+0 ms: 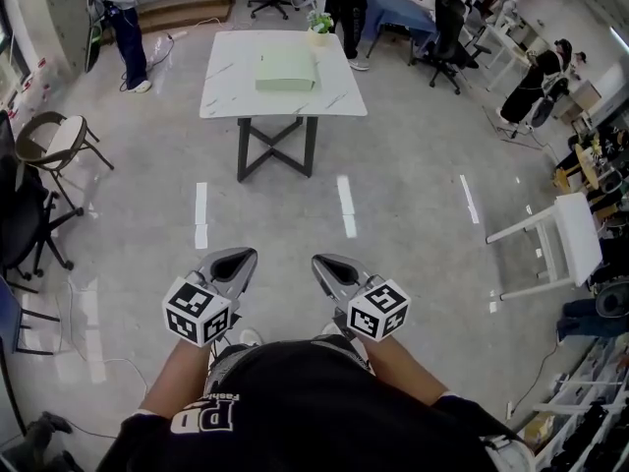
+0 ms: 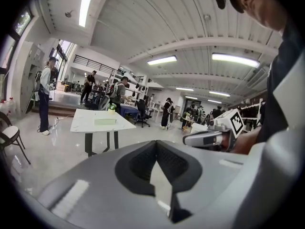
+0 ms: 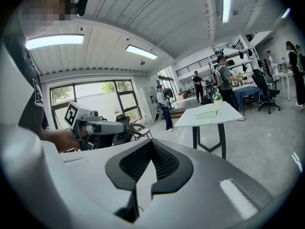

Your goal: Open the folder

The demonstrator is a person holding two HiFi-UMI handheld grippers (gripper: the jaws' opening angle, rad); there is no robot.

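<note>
two tools to check before approach. note left gripper (image 1: pixel 239 256) and right gripper (image 1: pixel 324 263) held low by the waist, each with jaws closed tip to tip on nothing. locate folder (image 1: pixel 286 70) lying flat and shut near the middle of white table (image 1: pixel 221 106), well apart across open floor. treat task as not begun. spread jaws before reaching the cover; otherwise expect closed tips to shove the folder along the smooth top. avoid biting past the cover edge: risk of lifting the whole folder, not opening it.
</note>
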